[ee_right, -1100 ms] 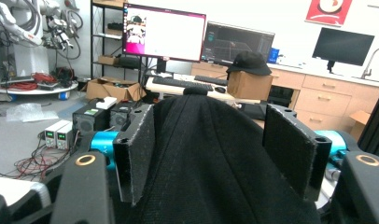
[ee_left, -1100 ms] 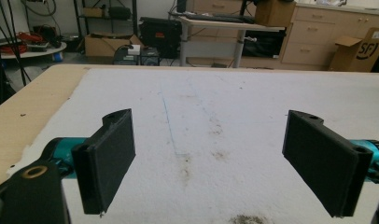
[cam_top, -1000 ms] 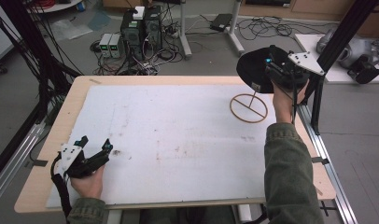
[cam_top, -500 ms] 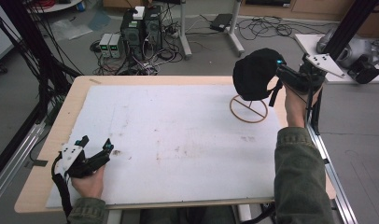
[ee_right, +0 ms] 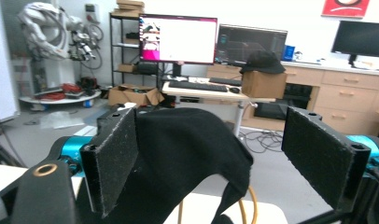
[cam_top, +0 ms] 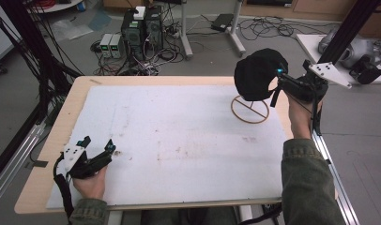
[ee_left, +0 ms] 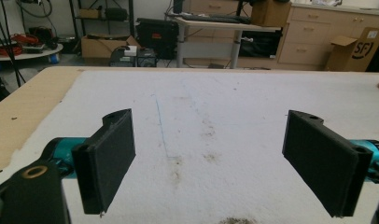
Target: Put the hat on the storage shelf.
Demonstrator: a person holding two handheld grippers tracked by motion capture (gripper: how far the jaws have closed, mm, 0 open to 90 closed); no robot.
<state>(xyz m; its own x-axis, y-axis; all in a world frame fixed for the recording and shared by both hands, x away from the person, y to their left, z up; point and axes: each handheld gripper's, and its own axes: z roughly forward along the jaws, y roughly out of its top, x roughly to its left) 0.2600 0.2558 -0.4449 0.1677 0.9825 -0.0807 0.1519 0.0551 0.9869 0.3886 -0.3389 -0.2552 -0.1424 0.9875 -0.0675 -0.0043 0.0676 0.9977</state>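
I use the wooden ring stand (cam_top: 250, 109) at the far right of the white mat (cam_top: 170, 140) as my landmark. Over the last second the black hat (cam_top: 259, 74) has travelled from beyond and to the right of the stand to directly above it, so it now sits over the ring, apparently draped on the stand's upright, which I cannot see under the cloth. My right gripper (cam_top: 292, 86) is just to the right of the hat; in the right gripper view its jaws stand wide apart with the hat (ee_right: 178, 154) between them, the cloth against the left jaw and clear of the other. I judge that I have just released it, so the placing looks done and backing away is next. My left gripper (cam_top: 92, 157) has not moved: it rests well to the left of the stand, at the mat's near corner, jaws apart and empty.
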